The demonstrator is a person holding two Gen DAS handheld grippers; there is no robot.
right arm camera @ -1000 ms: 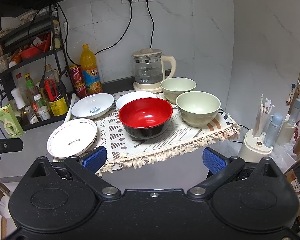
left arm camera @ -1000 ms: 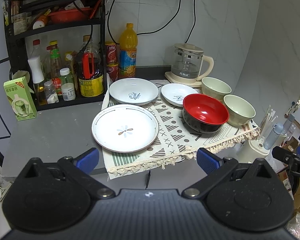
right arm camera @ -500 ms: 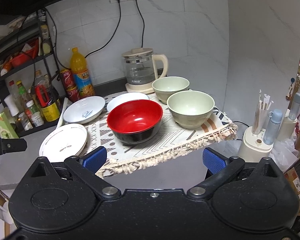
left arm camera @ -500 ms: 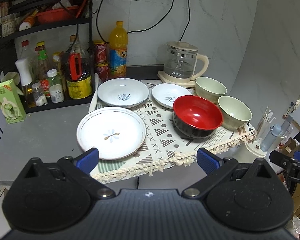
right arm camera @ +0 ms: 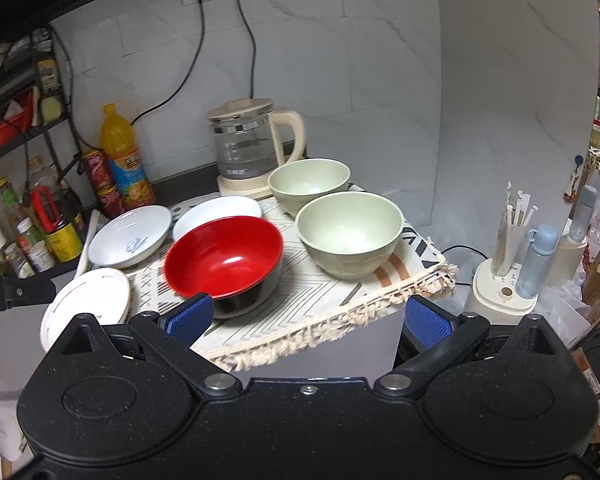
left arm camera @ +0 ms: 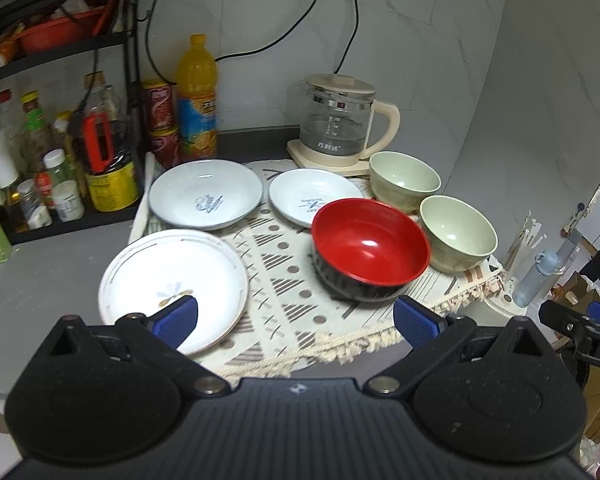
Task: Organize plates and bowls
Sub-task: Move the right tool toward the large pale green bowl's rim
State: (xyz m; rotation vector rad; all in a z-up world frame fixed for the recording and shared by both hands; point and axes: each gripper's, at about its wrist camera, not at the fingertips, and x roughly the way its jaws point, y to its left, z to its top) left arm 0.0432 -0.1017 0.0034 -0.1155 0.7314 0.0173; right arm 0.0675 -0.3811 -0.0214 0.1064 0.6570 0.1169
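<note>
On a patterned cloth [left arm camera: 284,280] stand a red bowl [left arm camera: 370,248] [right arm camera: 224,254], two pale green bowls [left arm camera: 458,232] [left arm camera: 404,174] [right arm camera: 350,228] [right arm camera: 309,178], and three white plates: a flower-marked one [left arm camera: 172,276] [right arm camera: 88,304] at front left, a larger one [left arm camera: 204,194] [right arm camera: 130,234] behind it, and a small one [left arm camera: 312,196] [right arm camera: 216,210]. My left gripper [left arm camera: 294,322] hangs open over the cloth's front edge, holding nothing. My right gripper [right arm camera: 308,318] is open and empty too, in front of the red bowl and the nearer green bowl.
A glass kettle [left arm camera: 338,120] [right arm camera: 248,146] stands at the back. An orange juice bottle [left arm camera: 196,96], cans and a black rack [left arm camera: 60,52] of bottles crowd the back left. A chopstick holder [right arm camera: 508,272] and a blue bottle sit right of the counter.
Both grippers have moved closer to the cloth and drifted right; the dishes look larger. No dish has moved, and both grippers stay open.
</note>
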